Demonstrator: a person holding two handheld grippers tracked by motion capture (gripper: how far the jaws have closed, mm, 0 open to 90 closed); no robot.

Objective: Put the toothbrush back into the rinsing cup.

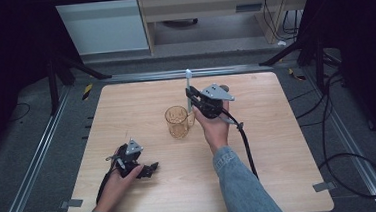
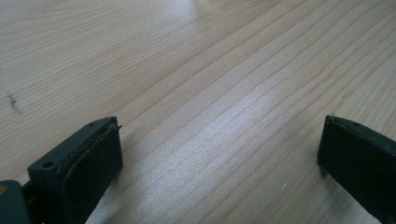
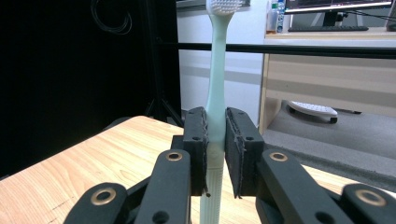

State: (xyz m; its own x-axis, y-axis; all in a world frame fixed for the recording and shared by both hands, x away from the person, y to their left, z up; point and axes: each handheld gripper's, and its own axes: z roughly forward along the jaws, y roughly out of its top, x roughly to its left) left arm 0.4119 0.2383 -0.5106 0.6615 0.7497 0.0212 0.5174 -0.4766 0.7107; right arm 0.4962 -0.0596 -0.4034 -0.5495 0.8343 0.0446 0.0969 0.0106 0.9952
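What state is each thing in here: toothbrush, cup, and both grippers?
Toothbrush: upright, bristle end up, clamped at the handle by the right gripper.
Cup: upright on the table, looks empty, beside the right gripper.
Right gripper: shut on the toothbrush, raised above the table.
Left gripper: open, fingers wide apart, nothing between them, low over the table.

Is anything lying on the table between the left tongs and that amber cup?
No. In the high view, only bare wooden table separates the left tongs from the cup.
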